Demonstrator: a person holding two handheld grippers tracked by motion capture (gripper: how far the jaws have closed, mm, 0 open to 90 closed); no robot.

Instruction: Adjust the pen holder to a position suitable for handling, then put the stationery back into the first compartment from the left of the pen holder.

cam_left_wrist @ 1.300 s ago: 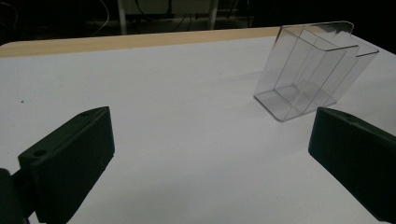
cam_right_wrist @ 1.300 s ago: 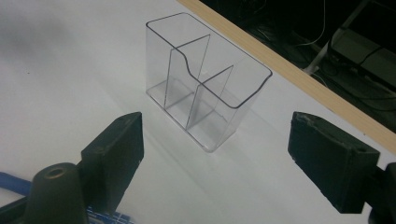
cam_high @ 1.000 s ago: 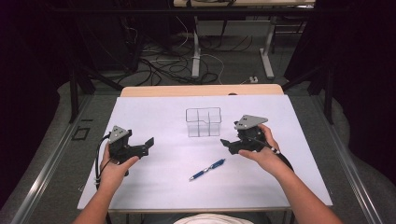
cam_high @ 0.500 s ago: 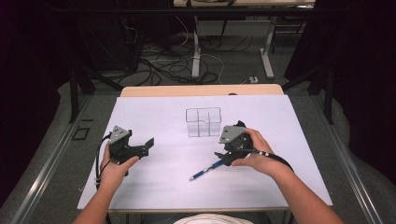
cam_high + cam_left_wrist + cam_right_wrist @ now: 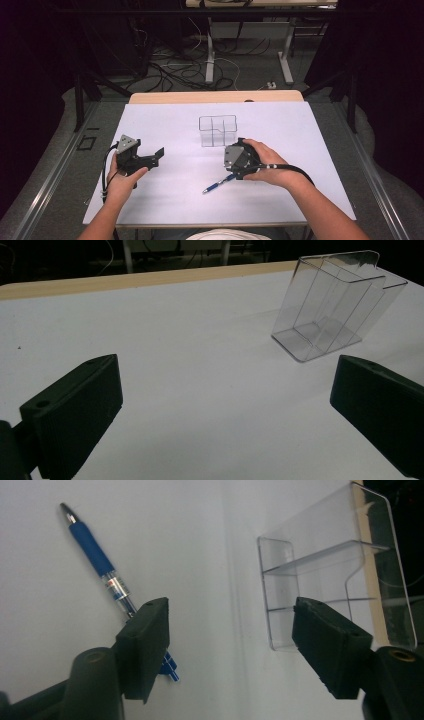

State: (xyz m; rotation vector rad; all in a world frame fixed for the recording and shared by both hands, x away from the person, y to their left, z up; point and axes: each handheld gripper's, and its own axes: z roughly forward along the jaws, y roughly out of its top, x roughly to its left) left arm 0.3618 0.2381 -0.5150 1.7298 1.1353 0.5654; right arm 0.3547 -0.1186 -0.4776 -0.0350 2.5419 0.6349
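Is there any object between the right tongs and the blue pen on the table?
Nothing visible does. The right tongs are over the pen's back end; their jaws have just been closing but are apart, one black jaw covering part of the pen's rear. The clear organizer stands off to the side, not in the way.

High view looks down the table; both close gripper views share the clear organizer [image 5: 218,131] [image 5: 330,307] [image 5: 325,580].

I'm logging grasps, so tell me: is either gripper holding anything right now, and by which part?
Nothing is held. The right gripper has just been closing, one jaw over the pen near its clip end, not clamping it. The left gripper is open.
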